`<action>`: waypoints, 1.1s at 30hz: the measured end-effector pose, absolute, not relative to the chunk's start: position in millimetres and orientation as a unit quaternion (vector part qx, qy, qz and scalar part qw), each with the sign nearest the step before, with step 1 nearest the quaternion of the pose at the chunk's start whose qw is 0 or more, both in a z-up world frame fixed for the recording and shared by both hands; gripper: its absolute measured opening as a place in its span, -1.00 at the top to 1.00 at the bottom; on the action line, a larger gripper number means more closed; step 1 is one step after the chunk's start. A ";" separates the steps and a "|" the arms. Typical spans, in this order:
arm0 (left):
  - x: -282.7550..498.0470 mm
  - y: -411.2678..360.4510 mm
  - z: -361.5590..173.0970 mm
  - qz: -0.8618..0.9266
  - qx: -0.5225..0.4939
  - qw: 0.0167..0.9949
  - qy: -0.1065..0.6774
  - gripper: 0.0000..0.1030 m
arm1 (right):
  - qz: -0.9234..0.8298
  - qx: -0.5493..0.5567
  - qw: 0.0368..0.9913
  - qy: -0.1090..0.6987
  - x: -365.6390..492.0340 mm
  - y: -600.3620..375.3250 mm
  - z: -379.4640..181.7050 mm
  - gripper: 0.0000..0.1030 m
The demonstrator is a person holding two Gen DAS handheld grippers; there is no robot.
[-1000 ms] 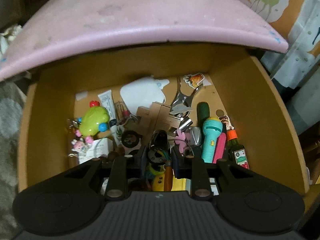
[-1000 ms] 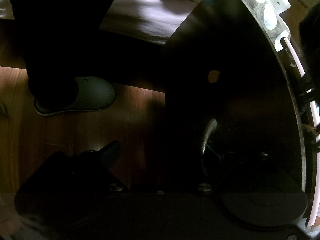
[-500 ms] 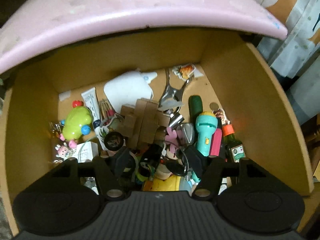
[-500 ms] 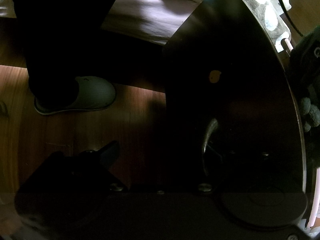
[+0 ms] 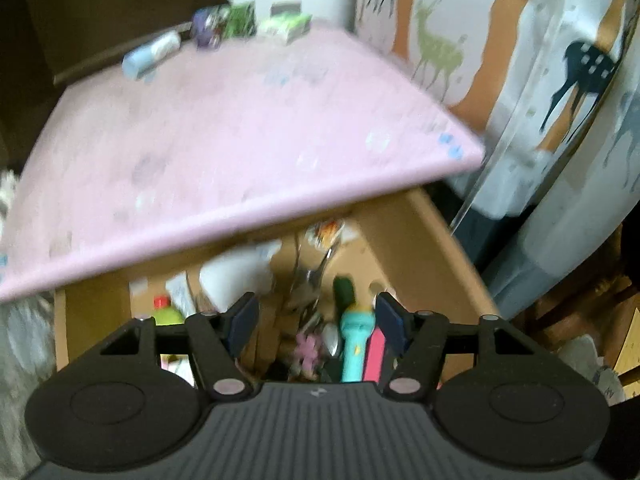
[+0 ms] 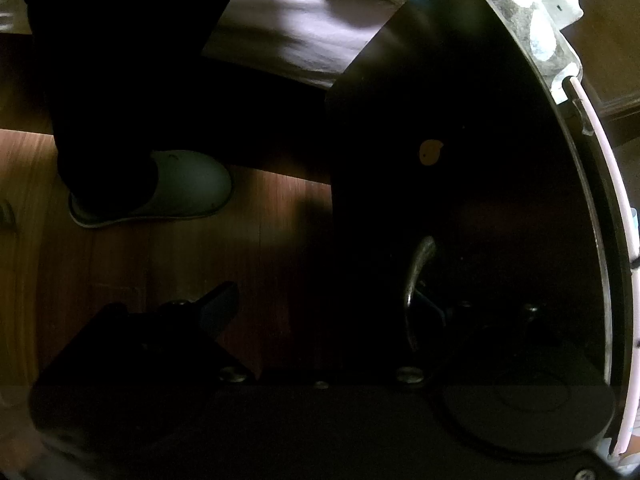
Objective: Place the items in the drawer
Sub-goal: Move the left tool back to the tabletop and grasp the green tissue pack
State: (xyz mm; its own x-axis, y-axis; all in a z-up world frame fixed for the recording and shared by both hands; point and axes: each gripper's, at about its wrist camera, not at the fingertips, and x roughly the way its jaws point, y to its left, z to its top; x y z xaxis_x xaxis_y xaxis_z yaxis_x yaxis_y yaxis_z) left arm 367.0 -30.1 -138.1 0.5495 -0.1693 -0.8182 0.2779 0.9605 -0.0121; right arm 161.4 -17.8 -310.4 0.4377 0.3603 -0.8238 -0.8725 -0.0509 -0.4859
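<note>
The open wooden drawer (image 5: pixel 424 236) sits under the pink tabletop (image 5: pixel 224 136) and is full of small items, among them a teal toy flashlight (image 5: pixel 354 340) and a green toy (image 5: pixel 170 315). My left gripper (image 5: pixel 318 322) is open and empty, raised above the drawer's front. Several small items (image 5: pixel 224 26) lie on the far part of the tabletop, blurred. My right gripper (image 6: pixel 320 304) is open in the dark beside the drawer's black front (image 6: pixel 460 184); its right finger sits at the metal handle (image 6: pixel 416 276), its left finger (image 6: pixel 218 304) over the floor.
A deer-print curtain (image 5: pixel 520 60) hangs at the right of the table. In the right wrist view a person's leg and grey slipper (image 6: pixel 176 190) stand on the wooden floor (image 6: pixel 120 280). A patterned cloth (image 6: pixel 520 12) lies above the drawer front.
My left gripper opened and let go of the item it held in the drawer, then rose and tilted up so the tabletop now fills the view. The right gripper has hardly moved.
</note>
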 end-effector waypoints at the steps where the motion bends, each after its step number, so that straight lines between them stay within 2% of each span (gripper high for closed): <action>1: 369.5 -33.9 -131.4 -0.129 0.060 0.883 0.447 -0.24 | 0.476 -0.547 0.648 0.234 161.1 -18.1 -310.4 -0.78; 8: 405.0 -56.8 -94.8 -0.141 0.059 0.914 0.376 -0.24 | 0.478 -0.545 0.650 0.229 160.2 -20.8 -311.1 -0.78; 17: 512.5 -82.0 -86.0 -0.154 0.093 0.933 0.313 -0.24 | 0.478 -0.535 0.657 0.231 160.6 -23.2 -308.1 -0.75; 26: 617.7 -93.2 -106.3 -0.155 0.109 0.930 0.316 -0.25 | 0.483 -0.532 0.657 0.227 161.3 -23.9 -306.4 -0.75; 28: 634.0 -94.6 -112.2 -0.158 0.110 0.927 0.321 -0.42 | 0.482 -0.531 0.657 0.231 161.5 -22.9 -305.7 -0.75; 33: 669.5 -97.1 -124.7 -0.145 0.131 0.929 0.315 -0.43 | 0.481 -0.527 0.659 0.238 163.0 -21.3 -303.7 -0.75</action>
